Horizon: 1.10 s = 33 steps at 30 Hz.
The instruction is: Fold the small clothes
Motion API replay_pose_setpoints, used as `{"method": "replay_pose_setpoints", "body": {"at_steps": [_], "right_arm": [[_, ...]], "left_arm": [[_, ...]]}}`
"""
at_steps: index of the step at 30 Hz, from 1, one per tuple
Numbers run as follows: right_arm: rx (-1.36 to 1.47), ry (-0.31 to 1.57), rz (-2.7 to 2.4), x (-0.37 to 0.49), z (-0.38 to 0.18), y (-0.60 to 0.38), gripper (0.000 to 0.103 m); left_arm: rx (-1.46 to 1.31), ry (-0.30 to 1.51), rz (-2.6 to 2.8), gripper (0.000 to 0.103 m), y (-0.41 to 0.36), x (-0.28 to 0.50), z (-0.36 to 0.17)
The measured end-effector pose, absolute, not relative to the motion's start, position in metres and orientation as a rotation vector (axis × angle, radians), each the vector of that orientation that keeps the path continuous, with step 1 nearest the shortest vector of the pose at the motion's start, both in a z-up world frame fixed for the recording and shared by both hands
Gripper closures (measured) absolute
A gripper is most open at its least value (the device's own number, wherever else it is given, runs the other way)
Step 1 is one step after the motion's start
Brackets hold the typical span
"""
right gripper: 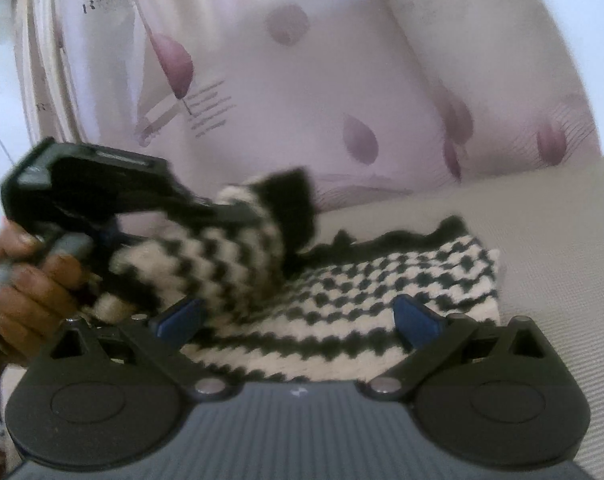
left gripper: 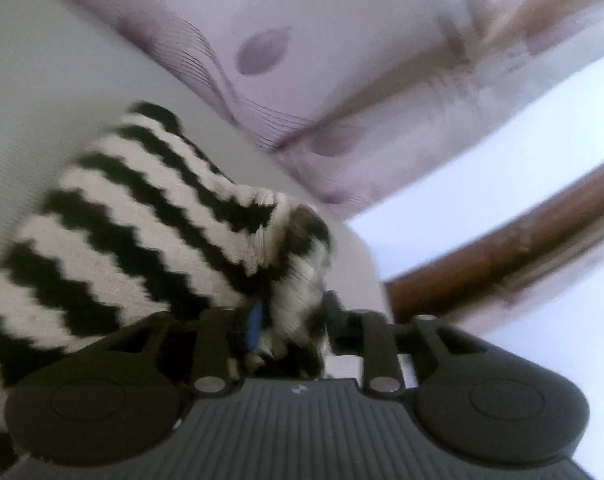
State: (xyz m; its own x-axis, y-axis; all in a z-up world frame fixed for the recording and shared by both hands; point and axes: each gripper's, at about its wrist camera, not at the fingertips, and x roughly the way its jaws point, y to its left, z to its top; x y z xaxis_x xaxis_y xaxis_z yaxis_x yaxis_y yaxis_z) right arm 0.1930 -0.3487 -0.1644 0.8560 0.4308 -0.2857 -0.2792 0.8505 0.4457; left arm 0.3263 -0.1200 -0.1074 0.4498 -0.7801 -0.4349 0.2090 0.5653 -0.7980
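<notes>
Left wrist view only: the left gripper (left gripper: pixel 290 320) seen from behind, its jaws drawn in on a bunched edge of the striped knit (left gripper: pixel 142 224); a blue pad (left gripper: pixel 256 326) shows against the wool. A brown wooden rail (left gripper: pixel 502 252) curves past on the right. The picture is blurred.

Right wrist view only: the rest of the striped knit (right gripper: pixel 362 300) lying flat, the left gripper (right gripper: pixel 238 216) from outside, and the person's hand (right gripper: pixel 26 280) wrapped round its handle.

Both views: pale grey surface (right gripper: pixel 542 240) under the garment, and a pinkish curtain (right gripper: pixel 302 80) with purple leaf shapes behind it.

Left jaws: narrowly apart, clamped on the knit's lifted edge, with fabric filling the gap between them.

Right jaws: the right gripper (right gripper: pixel 298 320) stands wide apart, blue pads (right gripper: pixel 416 320) on either side. The flat knit lies in front of and below them; whether the left pad touches the raised fold, I cannot tell.

Garment: black-and-white zigzag knit on the grey surface. One end is raised and folded over toward the flat part, hanging from the left jaws, while the other end lies spread out near the curtain.
</notes>
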Motion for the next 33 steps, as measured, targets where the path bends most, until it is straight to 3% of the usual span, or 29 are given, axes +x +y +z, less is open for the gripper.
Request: {"method": "replay_pose_setpoints", "body": {"at_steps": [7,9,11,13,16,20,33], "right_arm": [[0.657,0.422,0.527,0.197,-0.170,-0.367,0.000],[0.727,0.427,0.545,0.199,-0.172,-0.368,0.000],[0.739,0.431,0.537,0.201,-0.172,-0.365,0.000],[0.747,0.440,0.533,0.203,-0.170,-0.362,0.000],[0.819,0.470,0.507,0.211,-0.170,-0.367,0.000],[0.871,0.518,0.465,0.225,-0.167,-0.370,0.000],[0.852,0.738,0.398,0.256,-0.158,-0.349,0.006]], "left_arm": [[-0.880,0.876,-0.939,0.058,-0.122,0.317,-0.111],[-0.953,0.826,-0.993,0.050,-0.114,0.309,-0.104],[-0.973,0.737,-1.007,0.033,-0.098,0.297,-0.093],[-0.904,0.647,-0.972,0.027,-0.081,0.285,-0.080],[-0.759,0.579,-0.871,0.025,-0.057,0.270,-0.079],[-0.645,0.635,-0.809,0.026,-0.040,0.254,-0.110],[-0.584,0.509,-0.916,0.026,-0.038,0.224,-0.159]]}}
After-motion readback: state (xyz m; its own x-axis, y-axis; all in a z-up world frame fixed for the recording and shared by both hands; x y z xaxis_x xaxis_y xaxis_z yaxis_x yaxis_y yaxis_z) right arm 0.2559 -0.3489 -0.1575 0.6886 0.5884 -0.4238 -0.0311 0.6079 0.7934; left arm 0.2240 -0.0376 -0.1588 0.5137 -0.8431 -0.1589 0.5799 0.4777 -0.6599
